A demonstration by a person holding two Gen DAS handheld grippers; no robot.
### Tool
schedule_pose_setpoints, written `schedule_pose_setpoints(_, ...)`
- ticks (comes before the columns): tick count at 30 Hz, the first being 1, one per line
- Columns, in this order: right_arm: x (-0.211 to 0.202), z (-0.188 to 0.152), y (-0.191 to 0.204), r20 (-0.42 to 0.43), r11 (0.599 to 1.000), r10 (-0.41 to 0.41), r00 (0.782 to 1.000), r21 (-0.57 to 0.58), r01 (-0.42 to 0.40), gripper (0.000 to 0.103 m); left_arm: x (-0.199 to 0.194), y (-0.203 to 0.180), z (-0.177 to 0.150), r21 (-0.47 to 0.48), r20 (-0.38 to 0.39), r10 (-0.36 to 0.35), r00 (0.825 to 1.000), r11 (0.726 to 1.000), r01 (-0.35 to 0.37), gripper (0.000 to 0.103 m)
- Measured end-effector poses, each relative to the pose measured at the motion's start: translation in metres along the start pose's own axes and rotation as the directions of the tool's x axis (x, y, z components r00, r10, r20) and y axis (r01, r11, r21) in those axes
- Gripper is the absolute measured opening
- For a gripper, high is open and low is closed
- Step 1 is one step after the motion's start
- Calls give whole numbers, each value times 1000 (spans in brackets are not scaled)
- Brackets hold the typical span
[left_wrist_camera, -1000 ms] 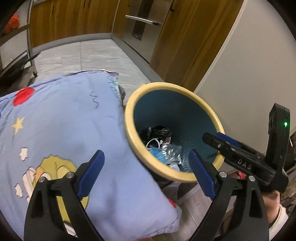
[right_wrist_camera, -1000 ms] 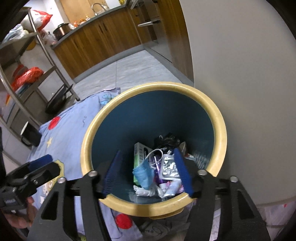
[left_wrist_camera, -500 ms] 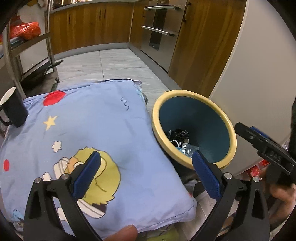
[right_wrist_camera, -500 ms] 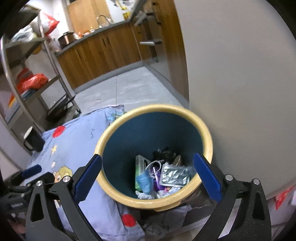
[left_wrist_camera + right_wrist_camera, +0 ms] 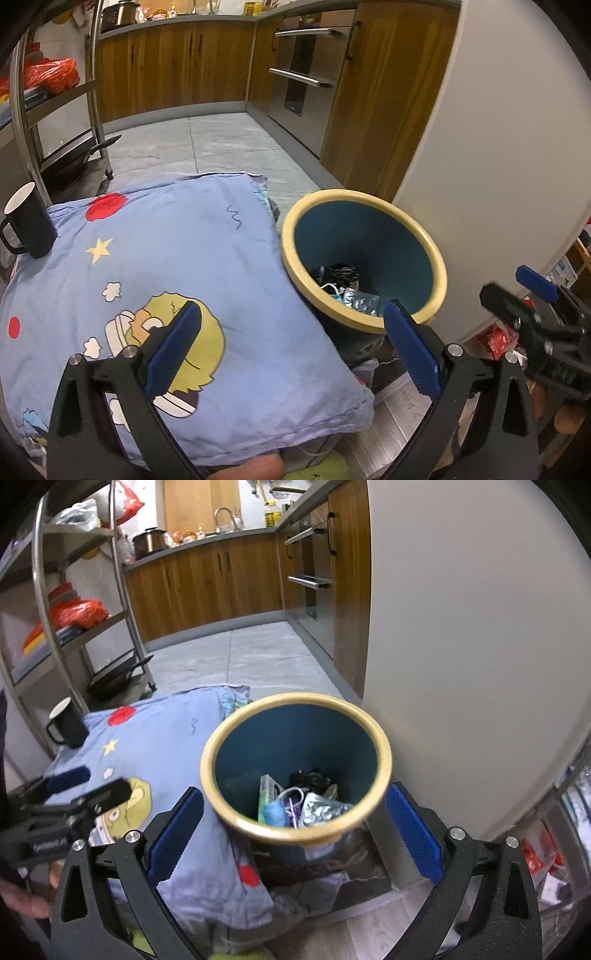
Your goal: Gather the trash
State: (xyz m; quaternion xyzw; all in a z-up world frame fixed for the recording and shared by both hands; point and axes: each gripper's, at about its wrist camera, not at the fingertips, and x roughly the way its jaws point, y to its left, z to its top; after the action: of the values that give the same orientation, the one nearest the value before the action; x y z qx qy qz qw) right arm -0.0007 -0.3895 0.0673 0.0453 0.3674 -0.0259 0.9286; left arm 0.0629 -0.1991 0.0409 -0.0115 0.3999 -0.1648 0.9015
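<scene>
Round blue waste bin with yellow rim (image 5: pixel 384 753), trash inside, sits right of the blue cartoon-print pillow (image 5: pixel 166 258). Left gripper (image 5: pixel 295 347) and right gripper (image 5: pixel 295 834): fingers wide, nothing held.

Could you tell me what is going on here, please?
A person holds a gripper in each hand above a bin that stands beside a blue pillow. The left gripper and right gripper are both open and empty. Trash, including a blister pack and a face mask, already lies in the bin.
</scene>
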Motion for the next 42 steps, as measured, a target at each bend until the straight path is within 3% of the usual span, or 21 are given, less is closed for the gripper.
schedule_pose_setpoints(10,-21,-13,-6,64,1000,0,998,14,-1,98,-6,-19,-7,49,22,-10,1000,999,9,97)
schedule_pose_setpoints(42,-24,-14,1,64,1000,7,998,25,-9,98,1,-16,-9,39,5,4,1000,999,-4,97)
